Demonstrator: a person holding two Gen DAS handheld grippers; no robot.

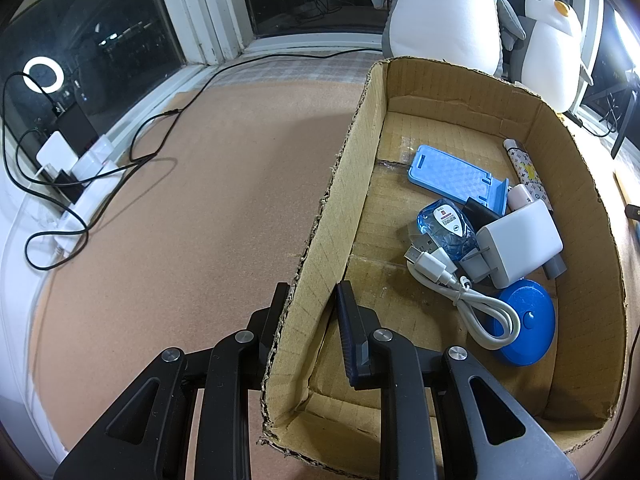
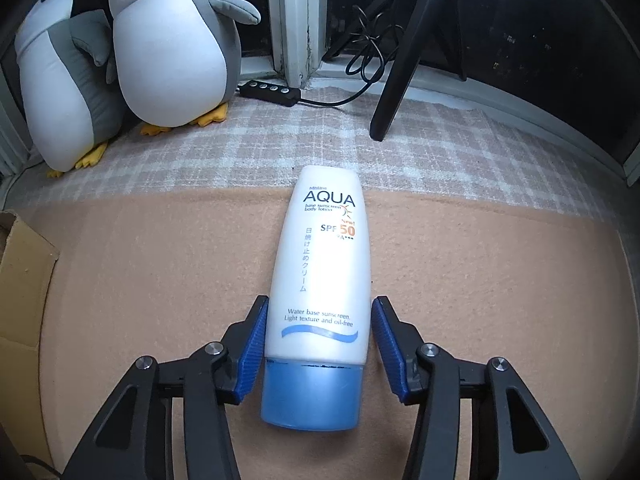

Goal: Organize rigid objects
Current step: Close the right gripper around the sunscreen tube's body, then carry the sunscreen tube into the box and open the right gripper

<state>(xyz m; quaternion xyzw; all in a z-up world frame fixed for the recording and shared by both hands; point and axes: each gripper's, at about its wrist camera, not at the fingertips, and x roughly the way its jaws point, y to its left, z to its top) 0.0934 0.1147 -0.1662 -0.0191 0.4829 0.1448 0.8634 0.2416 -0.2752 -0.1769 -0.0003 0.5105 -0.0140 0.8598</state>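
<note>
Right wrist view: sunscreen tube [image 2: 320, 276] lying flat on the tan mat [image 2: 160, 272], blue cap [image 2: 311, 396] toward the camera, crimped end pointing away toward the checked cloth [image 2: 460, 152]. Right claw [image 2: 318, 344] straddling the lower body just above the cap, jaws partly open, the left pad apparently touching the tube, a sliver of gap at the right one; no firm hold yet. Likely light, with a smooth, slippery plastic skin and a body that gives under pressure; stiffest near the cap shoulder, so best taken there, squarely across the width. Underside of the tube and how full it is: hidden. Left wrist view: left claw [image 1: 312, 320] pinched shut on the near side wall of the cardboard box [image 1: 356, 184], one finger outside, one inside. Inside, a jumble of blue phone stand [image 1: 452, 168], white charger [image 1: 520, 240], white cable [image 1: 472, 300] and blue disc [image 1: 528, 320]; things beneath the pile hard to make out.
</note>
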